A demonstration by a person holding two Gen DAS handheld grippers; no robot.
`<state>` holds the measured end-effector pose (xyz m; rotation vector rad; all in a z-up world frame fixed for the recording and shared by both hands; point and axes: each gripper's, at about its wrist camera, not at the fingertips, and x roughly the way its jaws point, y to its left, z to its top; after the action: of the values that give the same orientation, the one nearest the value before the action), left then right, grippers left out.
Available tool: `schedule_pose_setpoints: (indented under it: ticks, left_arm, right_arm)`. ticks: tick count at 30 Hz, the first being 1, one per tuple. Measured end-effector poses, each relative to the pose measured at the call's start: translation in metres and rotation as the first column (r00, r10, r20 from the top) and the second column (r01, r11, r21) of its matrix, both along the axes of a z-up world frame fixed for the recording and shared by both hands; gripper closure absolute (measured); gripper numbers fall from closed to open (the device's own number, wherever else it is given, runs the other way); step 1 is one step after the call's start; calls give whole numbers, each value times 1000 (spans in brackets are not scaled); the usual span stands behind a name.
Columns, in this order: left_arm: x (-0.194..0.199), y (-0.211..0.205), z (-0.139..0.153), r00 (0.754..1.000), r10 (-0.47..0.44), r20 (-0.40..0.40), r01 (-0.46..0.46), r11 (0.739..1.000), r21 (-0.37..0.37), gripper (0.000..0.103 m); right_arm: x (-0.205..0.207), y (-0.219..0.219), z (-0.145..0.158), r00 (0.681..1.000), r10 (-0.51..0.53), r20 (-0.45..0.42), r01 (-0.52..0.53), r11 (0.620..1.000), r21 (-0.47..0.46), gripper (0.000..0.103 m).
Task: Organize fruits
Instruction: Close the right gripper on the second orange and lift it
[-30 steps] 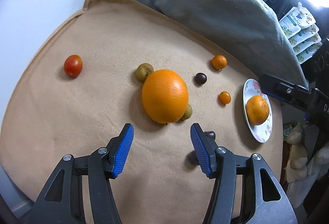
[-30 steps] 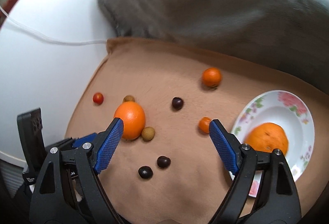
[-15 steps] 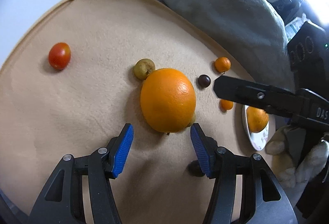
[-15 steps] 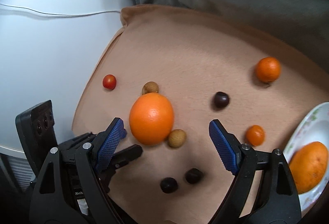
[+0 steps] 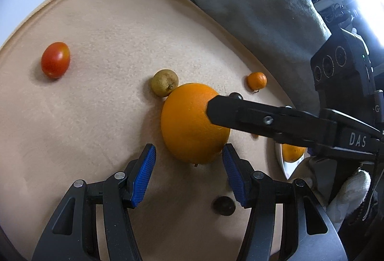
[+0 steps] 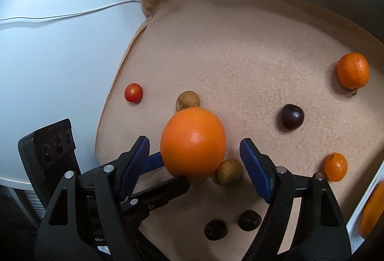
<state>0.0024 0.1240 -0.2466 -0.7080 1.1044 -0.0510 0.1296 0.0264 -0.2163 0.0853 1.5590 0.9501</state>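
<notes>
The big orange [image 5: 192, 124] sits mid-way across the tan mat [image 5: 108, 28], and everything else reads off it: a yellowish-brown fruit [image 5: 164, 82] touching its far side, a tomato [image 5: 55, 60] well off to its left, a dark round fruit [image 6: 292, 120] to its right.

Both claws crowd it. The left gripper [image 5: 188, 175] stands apart, blue pads flanking the orange's near end without pressing. The right gripper [image 6: 194, 165] has just been closing in, jaws apart around the orange, not yet gripping.

I'd say only one should take it: centre the pads on the widest part, squeeze gently. It looks slightly egg-shaped, long axis running away from the left gripper, stem nub at the near end.
</notes>
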Motion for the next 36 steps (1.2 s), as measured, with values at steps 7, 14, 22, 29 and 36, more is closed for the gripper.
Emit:
schedule_pose_setpoints:
  ticks: [7, 14, 22, 29, 36]
  left_arm:
    - [4, -2, 3, 1000, -19, -3, 19, 1000, 9, 46]
    - [8, -7, 5, 999, -51, 5, 51, 998, 35, 49]
    - [1, -10, 12, 998, -67, 23, 65, 995, 78, 50]
    - [-1, -20, 23, 997, -72, 42, 67, 991, 115, 50]
    - [-5, -43, 39, 991, -113, 72, 103, 986, 131, 51]
  right_arm:
    - [1, 6, -2, 1000, 23, -17, -24, 1000, -18, 32]
    - [3, 6, -5, 1000, 26, -12, -26, 999, -27, 37]
    - [-1, 4, 1, 1000, 23, 4, -23, 1000, -13, 37]
    - [-5, 0, 18, 999, 21, 27, -21, 1000, 2, 37]
    - [-11, -25, 41, 998, -7, 68, 6, 1000, 19, 37]
